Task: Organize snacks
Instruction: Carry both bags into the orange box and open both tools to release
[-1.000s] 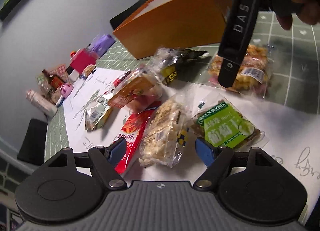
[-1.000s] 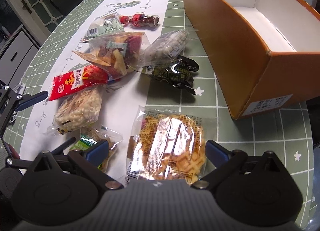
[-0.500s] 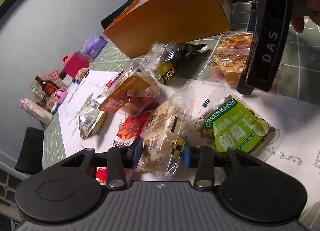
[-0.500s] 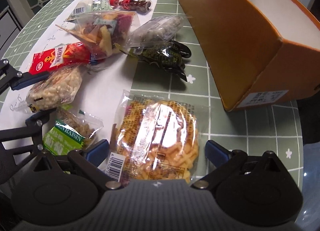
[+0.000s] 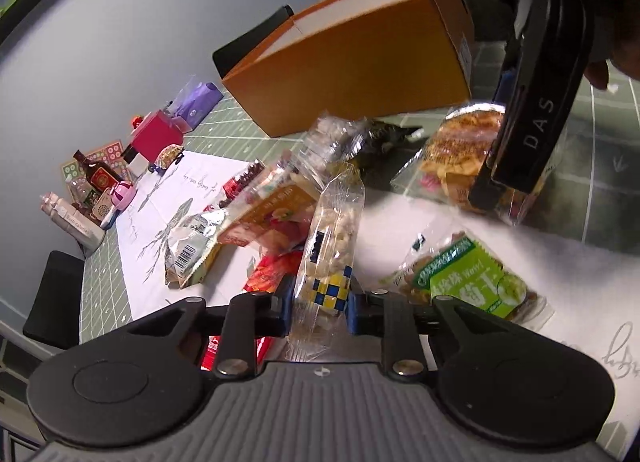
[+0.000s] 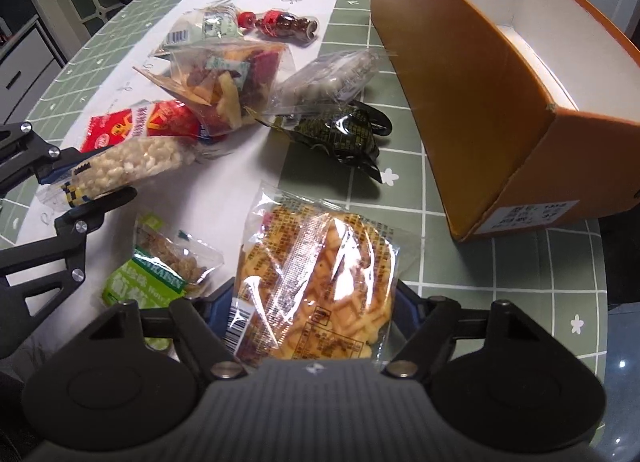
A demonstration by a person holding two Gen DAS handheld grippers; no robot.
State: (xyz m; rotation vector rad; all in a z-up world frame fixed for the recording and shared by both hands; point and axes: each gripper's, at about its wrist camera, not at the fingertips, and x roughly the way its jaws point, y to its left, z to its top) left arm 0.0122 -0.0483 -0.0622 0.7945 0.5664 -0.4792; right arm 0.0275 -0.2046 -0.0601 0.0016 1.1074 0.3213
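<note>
My left gripper (image 5: 320, 302) is shut on the near end of a clear bag of puffed snack (image 5: 332, 238), which tilts up off the white runner; the right wrist view shows the same bag (image 6: 132, 166) between its fingers. My right gripper (image 6: 314, 302) is closing around a clear waffle pack (image 6: 316, 262), with its blue pads against the pack's two sides. An open orange box (image 6: 460, 82) with a white inside stands behind and to the right. Between them lie a green raisin bag (image 6: 160, 274), a red packet (image 6: 136, 126), a dried fruit bag (image 6: 228, 78) and a black packet (image 6: 344, 134).
A pink box (image 5: 156, 134), a purple bag (image 5: 200, 98) and small bottles (image 5: 100, 178) stand at the table's far end by the wall. A dark chair back (image 5: 52, 302) is at the left edge. A bag of pale sweets (image 6: 332, 78) lies beside the orange box.
My left jaws closed onto the puffed snack bag, whose far end rose. My right jaws narrowed from wide open until the pads met the waffle pack.
</note>
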